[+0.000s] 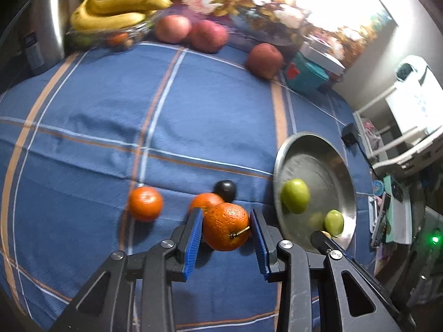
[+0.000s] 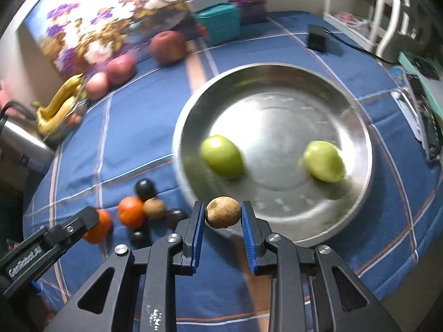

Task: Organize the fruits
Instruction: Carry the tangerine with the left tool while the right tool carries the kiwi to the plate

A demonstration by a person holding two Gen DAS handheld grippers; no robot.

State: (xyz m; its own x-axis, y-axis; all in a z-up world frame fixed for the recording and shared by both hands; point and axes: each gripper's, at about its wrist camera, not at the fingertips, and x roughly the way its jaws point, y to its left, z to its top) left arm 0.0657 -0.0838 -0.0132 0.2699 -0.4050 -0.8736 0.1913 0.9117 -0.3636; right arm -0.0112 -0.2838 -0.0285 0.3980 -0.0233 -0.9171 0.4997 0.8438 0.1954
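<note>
My left gripper [image 1: 225, 231] is shut on an orange [image 1: 226, 227] with a short stem, held just above the blue checked cloth. Two more oranges [image 1: 145, 204] lie beside it, with a small dark fruit [image 1: 225, 190] behind. My right gripper [image 2: 223, 212] is shut on a small brown fruit [image 2: 223, 212] at the near rim of the steel bowl [image 2: 360, 127]. Two green fruits [image 2: 223, 157] [image 2: 324, 161] lie inside the bowl. The left gripper [image 2: 83, 221] shows at the left of the right wrist view, over the oranges [image 2: 130, 211].
Three red apples [image 1: 173, 29] and a glass dish of bananas [image 1: 110, 13] sit at the far edge. A teal box [image 1: 306, 73], a steel kettle [image 2: 19, 138] and a black adapter [image 2: 317, 38] stand around the table. Small dark and brown fruits [image 2: 153, 207] cluster by the oranges.
</note>
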